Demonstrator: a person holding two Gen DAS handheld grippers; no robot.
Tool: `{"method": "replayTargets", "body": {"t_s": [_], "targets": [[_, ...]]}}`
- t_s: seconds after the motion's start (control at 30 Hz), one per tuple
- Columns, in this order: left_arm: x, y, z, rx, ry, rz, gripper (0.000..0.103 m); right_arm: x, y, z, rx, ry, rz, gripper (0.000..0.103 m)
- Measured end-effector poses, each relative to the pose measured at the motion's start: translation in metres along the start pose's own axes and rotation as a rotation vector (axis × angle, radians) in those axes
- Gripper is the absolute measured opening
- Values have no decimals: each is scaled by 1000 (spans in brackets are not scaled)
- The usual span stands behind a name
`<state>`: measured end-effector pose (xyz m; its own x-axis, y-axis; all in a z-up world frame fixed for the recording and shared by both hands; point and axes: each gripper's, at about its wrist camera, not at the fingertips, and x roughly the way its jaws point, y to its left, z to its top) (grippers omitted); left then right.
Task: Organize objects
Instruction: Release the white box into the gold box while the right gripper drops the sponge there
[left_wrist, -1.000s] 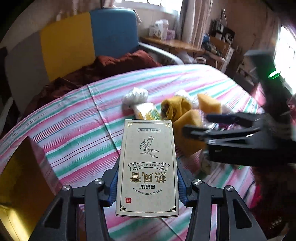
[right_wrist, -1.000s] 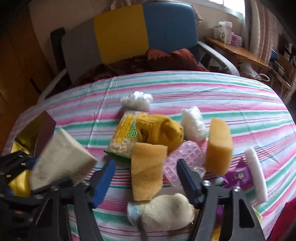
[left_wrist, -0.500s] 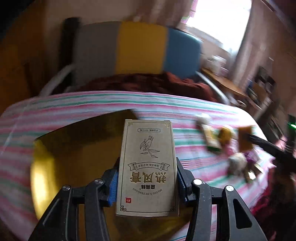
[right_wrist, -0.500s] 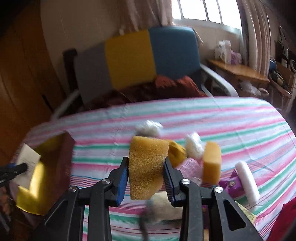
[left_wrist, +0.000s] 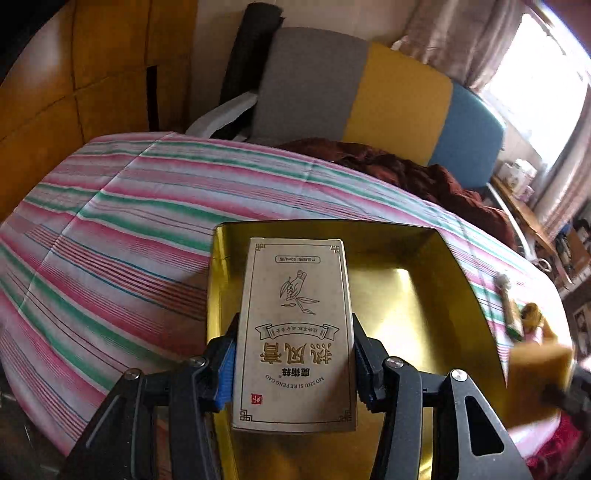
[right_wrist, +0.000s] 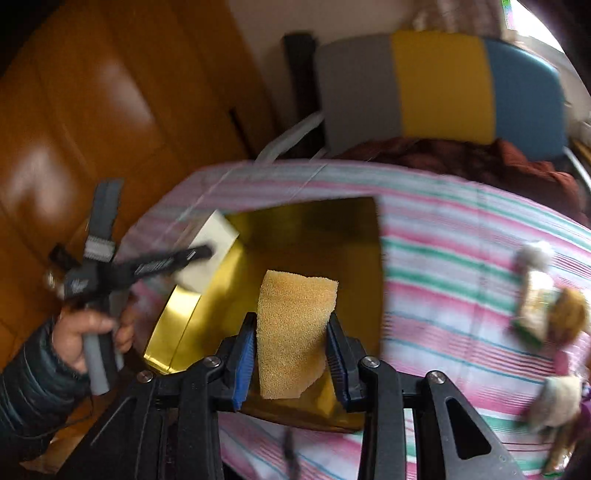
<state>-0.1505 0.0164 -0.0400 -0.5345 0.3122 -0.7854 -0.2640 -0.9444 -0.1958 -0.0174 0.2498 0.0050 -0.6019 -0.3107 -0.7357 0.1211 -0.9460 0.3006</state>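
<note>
**Both grippers carry a load over the gold box**

From the left wrist: the left gripper (left_wrist: 293, 363) has its fingers (left_wrist: 224, 369) clamped on the long sides of a beige printed carton (left_wrist: 295, 332), held flat and face-up so it can be laid down rather than dropped on end. It hangs over the near left part of the open gold box (left_wrist: 439, 266), which sits on the striped cloth (left_wrist: 118, 236) of the desk. I judge the carton is meant for the box floor, and the floor I can see looks bare, so there is room. The left wall of the box runs right under the carton's left edge; that rim is the thing to clear on the way down. At the far right a blurred yellow sponge (left_wrist: 535, 365) comes in beside the right wall of the box.

From the right wrist: the right gripper (right_wrist: 291, 356) squeezes that yellow sponge (right_wrist: 293, 332) between its fingers (right_wrist: 243, 360), upright, poised over the near wall of the gold box (right_wrist: 365, 221). The soft piece gives under the grip. Across the box a hand (right_wrist: 88, 336) holds the left gripper (right_wrist: 192, 254) with the carton (right_wrist: 210, 245) at the far left corner. The two loads stand well apart, so both could go in, though the box walls leave each only its own side. The remaining clutter (right_wrist: 546, 310) lies on the cloth to the right, clear of both.
</note>
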Motion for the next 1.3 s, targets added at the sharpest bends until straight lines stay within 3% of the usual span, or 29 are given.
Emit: {"method": "replayTargets", "body": {"t_s": [0.23, 0.57, 0.7, 0.77, 0.9, 1.07, 1.17, 1.3], "targets": [[22, 9, 21, -28, 15, 24, 52, 76, 58, -2, -91, 176, 55, 35], [50, 13, 38, -22, 49, 44, 52, 124, 98, -10, -146, 254, 122, 36], [56, 11, 38, -2, 56, 59, 52, 122, 96, -15, -159, 256, 129, 48], [56, 11, 38, 1, 52, 56, 58, 123, 93, -16, -165, 259, 129, 55], [50, 10, 39, 4, 29, 55, 67, 121, 93, -14, -173, 240, 119, 67], [29, 8, 39, 23, -26, 67, 72, 105, 94, -13, -206, 181, 73, 73], [7, 6, 36, 36, -84, 86, 75, 100, 90, -7, -232, 138, 20, 75], [-29, 5, 26, 39, -179, 101, 88, 61, 99, -16, -269, 19, -88, 75]]}}
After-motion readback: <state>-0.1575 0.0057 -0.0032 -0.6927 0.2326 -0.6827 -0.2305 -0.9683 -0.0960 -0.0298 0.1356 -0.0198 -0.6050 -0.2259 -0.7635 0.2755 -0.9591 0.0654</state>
